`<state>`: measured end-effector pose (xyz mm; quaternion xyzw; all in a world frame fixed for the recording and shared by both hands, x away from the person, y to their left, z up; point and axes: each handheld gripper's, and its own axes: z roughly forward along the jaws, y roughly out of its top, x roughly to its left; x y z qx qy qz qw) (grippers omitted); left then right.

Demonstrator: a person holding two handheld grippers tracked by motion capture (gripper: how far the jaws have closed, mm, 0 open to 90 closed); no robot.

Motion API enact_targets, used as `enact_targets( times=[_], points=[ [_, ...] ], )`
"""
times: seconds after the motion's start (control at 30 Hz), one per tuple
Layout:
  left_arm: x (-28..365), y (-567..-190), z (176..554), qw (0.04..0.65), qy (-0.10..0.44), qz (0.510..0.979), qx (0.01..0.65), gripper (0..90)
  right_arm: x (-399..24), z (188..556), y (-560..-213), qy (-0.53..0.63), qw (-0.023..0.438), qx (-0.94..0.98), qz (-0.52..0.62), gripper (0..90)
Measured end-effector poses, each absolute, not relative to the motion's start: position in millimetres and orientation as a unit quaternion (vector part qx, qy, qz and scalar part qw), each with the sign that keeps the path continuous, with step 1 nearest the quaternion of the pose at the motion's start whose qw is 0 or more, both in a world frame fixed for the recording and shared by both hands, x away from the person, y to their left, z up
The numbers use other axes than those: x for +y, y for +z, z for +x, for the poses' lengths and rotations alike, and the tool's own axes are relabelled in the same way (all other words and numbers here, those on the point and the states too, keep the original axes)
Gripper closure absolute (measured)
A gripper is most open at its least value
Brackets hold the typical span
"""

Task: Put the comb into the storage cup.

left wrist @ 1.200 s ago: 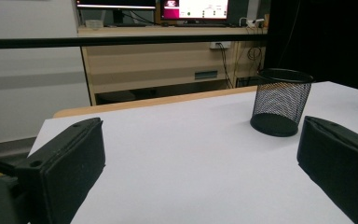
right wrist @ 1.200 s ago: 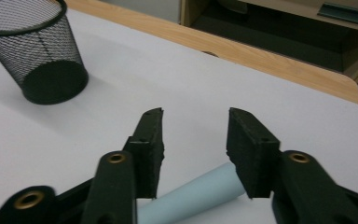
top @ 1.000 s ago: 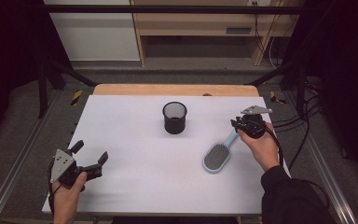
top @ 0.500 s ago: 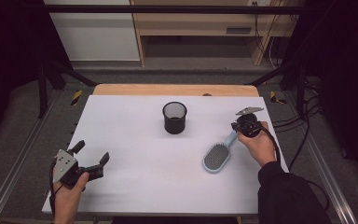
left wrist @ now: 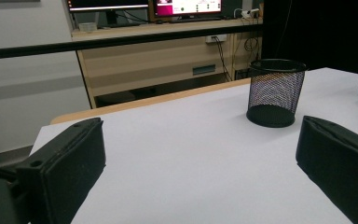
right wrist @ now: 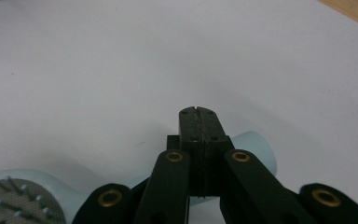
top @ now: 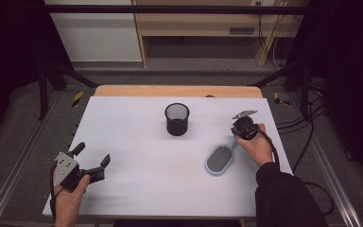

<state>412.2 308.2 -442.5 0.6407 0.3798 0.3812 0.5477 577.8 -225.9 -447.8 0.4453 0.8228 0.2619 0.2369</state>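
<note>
A light blue hairbrush (top: 220, 160) lies bristles up on the white table (top: 137, 142), right of centre. My right gripper (top: 237, 136) points down at the end of its handle (right wrist: 256, 144). Its jaws (right wrist: 198, 114) are shut flat against each other with nothing between them, and the handle lies just under and behind the tips. The brush's bristle head (right wrist: 9, 196) shows at the lower left of the right gripper view. A black mesh cup (top: 177, 119) stands upright near the table's middle. My left gripper (top: 93, 154) rests open at the near left corner, facing the cup (left wrist: 276, 92).
A wooden strip (top: 175, 91) runs along the table's far edge, with a shelf unit (top: 194, 28) on the floor beyond. Cables (top: 307, 137) trail off the right side. A black bar (left wrist: 121, 42) crosses the background in the left gripper view.
My right hand has sunk and shifted a little left, bringing its gripper down onto the end of the brush handle. The left gripper, brush and cup have stayed put.
</note>
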Motion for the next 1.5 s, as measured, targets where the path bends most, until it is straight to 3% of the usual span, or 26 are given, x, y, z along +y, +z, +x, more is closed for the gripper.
enact_targets(
  times=[0.5,0.93,1.5],
  points=[
    [310,-442,412,0.549,0.384,0.636,0.382,1.3,-235,570,-456,0.198,0.219,0.841,0.454,90.0],
    [318,-441,410,0.547,0.396,0.619,0.401,2.0,-260,524,-456,0.207,0.180,0.842,0.465,90.0],
    [313,-442,410,0.542,0.392,0.630,0.394,1.8,-257,461,-453,0.204,0.148,0.864,0.435,90.0]
  ],
)
